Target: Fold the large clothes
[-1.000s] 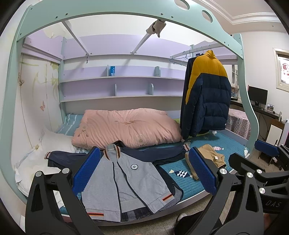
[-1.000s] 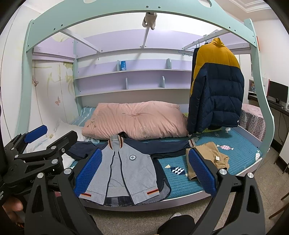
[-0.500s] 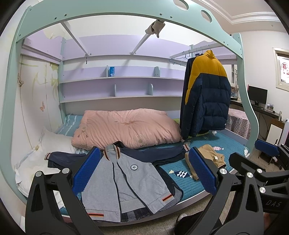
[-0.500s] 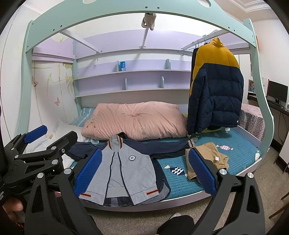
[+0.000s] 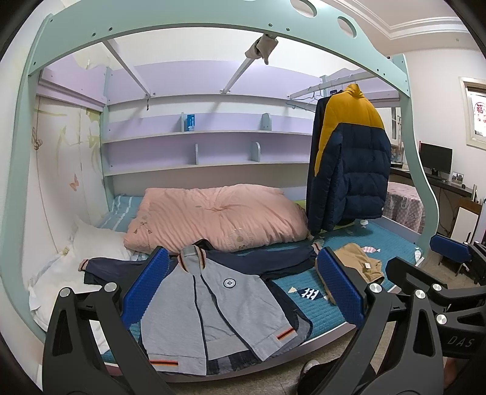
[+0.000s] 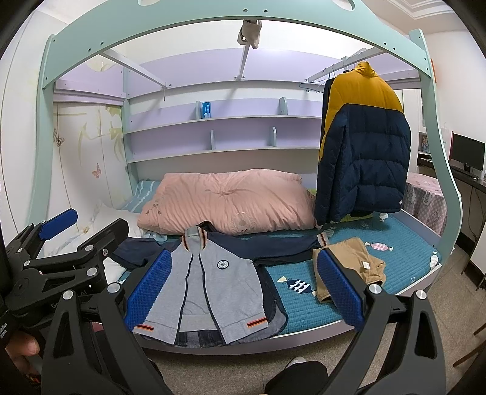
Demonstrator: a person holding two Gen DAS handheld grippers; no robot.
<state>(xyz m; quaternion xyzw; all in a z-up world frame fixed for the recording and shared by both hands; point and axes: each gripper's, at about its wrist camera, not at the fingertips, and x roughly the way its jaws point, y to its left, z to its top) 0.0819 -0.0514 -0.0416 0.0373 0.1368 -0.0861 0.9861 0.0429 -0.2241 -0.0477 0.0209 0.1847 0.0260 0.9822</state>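
Observation:
A grey jacket with navy sleeves (image 5: 218,300) lies spread face up at the front edge of the bed, on top of a denim garment; it also shows in the right wrist view (image 6: 212,285). My left gripper (image 5: 243,288) is open and empty, held in the air in front of the bed. My right gripper (image 6: 243,282) is open and empty too, beside it at the same distance. A folded tan garment (image 5: 358,266) lies to the right of the jacket and shows in the right wrist view (image 6: 352,264).
A pink quilt (image 5: 218,218) lies behind the jacket. A yellow and navy puffer coat (image 5: 349,164) hangs from a rail at the right. The teal bed frame (image 5: 194,21) arches overhead. A white pillow (image 5: 79,252) is at the left, a desk with a monitor (image 5: 434,158) at far right.

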